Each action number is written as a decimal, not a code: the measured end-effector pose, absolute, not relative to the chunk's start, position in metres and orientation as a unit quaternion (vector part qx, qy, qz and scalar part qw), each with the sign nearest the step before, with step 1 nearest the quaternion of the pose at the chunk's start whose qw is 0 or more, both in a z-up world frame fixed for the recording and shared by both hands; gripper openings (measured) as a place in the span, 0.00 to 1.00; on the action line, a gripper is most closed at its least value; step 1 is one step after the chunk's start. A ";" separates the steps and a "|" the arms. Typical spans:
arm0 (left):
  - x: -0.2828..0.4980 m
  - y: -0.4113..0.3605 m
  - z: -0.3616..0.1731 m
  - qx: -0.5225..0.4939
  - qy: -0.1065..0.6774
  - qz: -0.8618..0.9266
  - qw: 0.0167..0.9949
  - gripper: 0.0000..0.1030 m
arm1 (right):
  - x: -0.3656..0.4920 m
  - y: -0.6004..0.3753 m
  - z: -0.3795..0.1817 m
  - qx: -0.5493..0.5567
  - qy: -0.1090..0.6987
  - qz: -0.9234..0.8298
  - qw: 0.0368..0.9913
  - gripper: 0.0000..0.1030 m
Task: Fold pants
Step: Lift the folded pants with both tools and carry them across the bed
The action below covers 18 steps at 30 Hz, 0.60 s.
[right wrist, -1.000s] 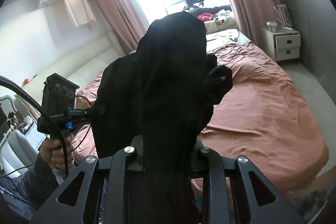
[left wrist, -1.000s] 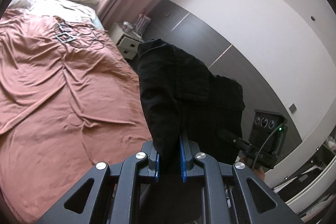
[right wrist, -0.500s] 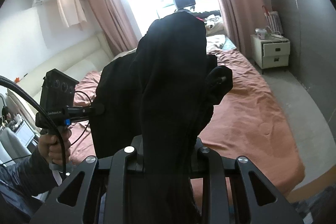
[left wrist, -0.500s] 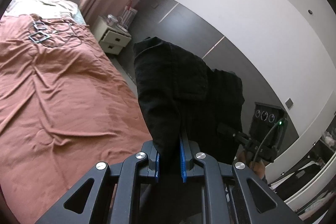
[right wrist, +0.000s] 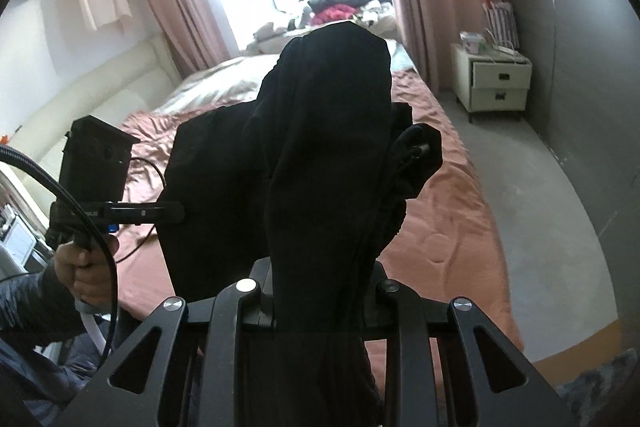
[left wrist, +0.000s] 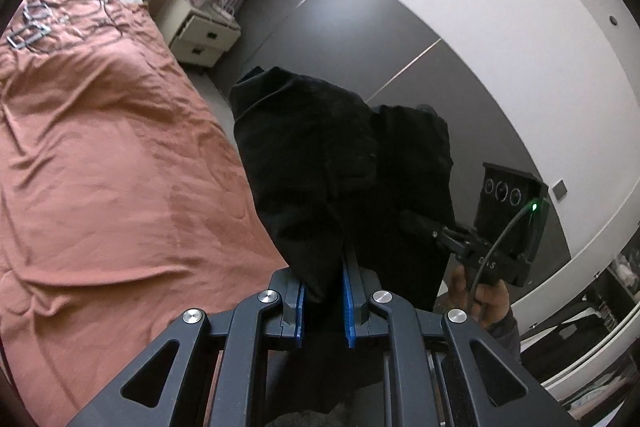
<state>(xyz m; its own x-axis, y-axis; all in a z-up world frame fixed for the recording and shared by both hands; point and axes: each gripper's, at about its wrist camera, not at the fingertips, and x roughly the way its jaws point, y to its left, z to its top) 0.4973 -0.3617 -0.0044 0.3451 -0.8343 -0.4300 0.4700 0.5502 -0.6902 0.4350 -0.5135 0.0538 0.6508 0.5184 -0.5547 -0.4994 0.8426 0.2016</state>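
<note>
The black pants [left wrist: 320,163] hang in the air between my two grippers, above the foot end of the bed. My left gripper [left wrist: 323,291] is shut on one edge of the pants, with cloth bunched between its blue pads. My right gripper [right wrist: 320,291] is shut on the other edge of the pants [right wrist: 320,147], which drape over it and hide its fingertips. In the left wrist view the right gripper [left wrist: 460,247] shows beyond the cloth. In the right wrist view the left gripper [right wrist: 160,215] shows pinching the cloth at the left.
A bed with a rust-brown sheet [left wrist: 100,167] lies below and to the left; it also shows in the right wrist view [right wrist: 440,219]. A white nightstand [right wrist: 496,83] stands by the grey wall. Clothes are piled at the window [right wrist: 340,7]. Grey floor [right wrist: 540,207] runs beside the bed.
Both grippers have kept their hold on the pants. The views have swung towards the bed's foot end and the floor beside it, so the bed fills less of the left view.
</note>
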 end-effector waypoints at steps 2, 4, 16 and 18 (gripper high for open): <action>0.511 -0.372 -0.014 -0.230 0.404 -0.413 0.783 0.15 | 0.446 -0.514 0.053 0.013 0.324 0.276 0.905 0.22; 0.522 -0.383 -0.026 -0.227 0.416 -0.410 0.779 0.15 | 0.457 -0.512 0.051 0.010 0.341 0.274 0.899 0.22; 0.589 -0.418 -0.090 -0.245 0.472 -0.397 0.748 0.14 | 0.537 -0.507 0.051 0.002 0.404 0.266 0.875 0.22; 0.602 -0.421 -0.101 -0.252 0.479 -0.394 0.743 0.14 | 0.550 -0.508 0.047 0.002 0.417 0.265 0.870 0.22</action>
<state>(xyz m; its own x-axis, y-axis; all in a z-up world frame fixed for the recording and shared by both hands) 0.6017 -0.4206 -0.1010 0.2300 -0.8264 -0.5139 0.3436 0.5630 -0.7516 0.5496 -0.5079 0.0472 0.5122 0.4627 -0.7236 -0.4587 0.8597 0.2250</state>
